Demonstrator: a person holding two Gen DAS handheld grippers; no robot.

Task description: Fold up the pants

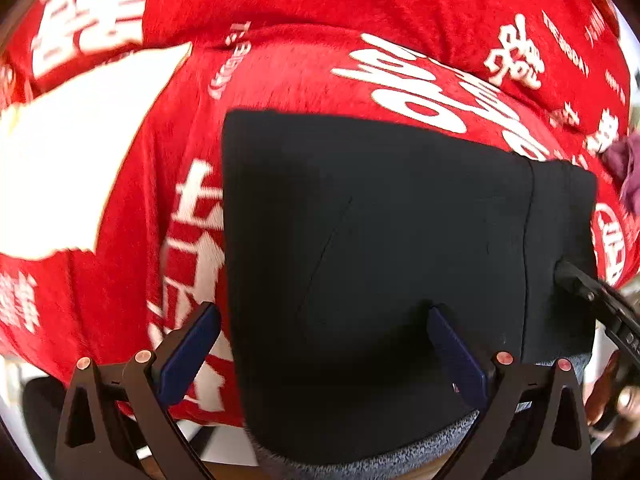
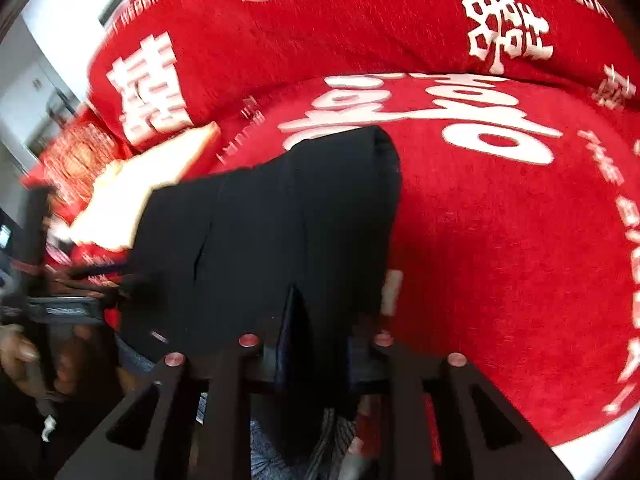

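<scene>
The left tool [image 1: 324,344] stands wide open, its two blue-padded fingers [image 1: 188,354] spread far apart over the near edge of the pants [image 1: 380,240]; one pad hangs above the red cover, the other above the black cloth, and neither pinches anything. The right tool [image 2: 316,340] is closed on the pants [image 2: 272,240]: the two fingers sit close together with a fold of black fabric between them, at the near edge of the bundle.

There is one pair of pants, black, folded into a compact block with a seam running down one side. In the left wrist view it lies flat as a rough rectangle, and the tip of the right tool [image 1: 576,280] reaches onto its right edge. In the right wrist view the same block rises from the fingers, its far end rounded into a roll. A strip of grey knit cloth [image 1: 360,464] shows beneath the near edge of the pants.

The pants rest on one red blanket [image 1: 312,68] printed with large white Chinese characters and small lines of white lettering; it covers nearly the whole background in both views and humps into a ridge beyond the pants. One pale, overexposed patch [image 1: 72,168] lies on the blanket to the left of the pants. A small piece of purple cloth [image 1: 628,168] sits at the right edge of the left wrist view. One bare hand [image 2: 20,356], blurred, appears at the left edge of the right wrist view.
</scene>
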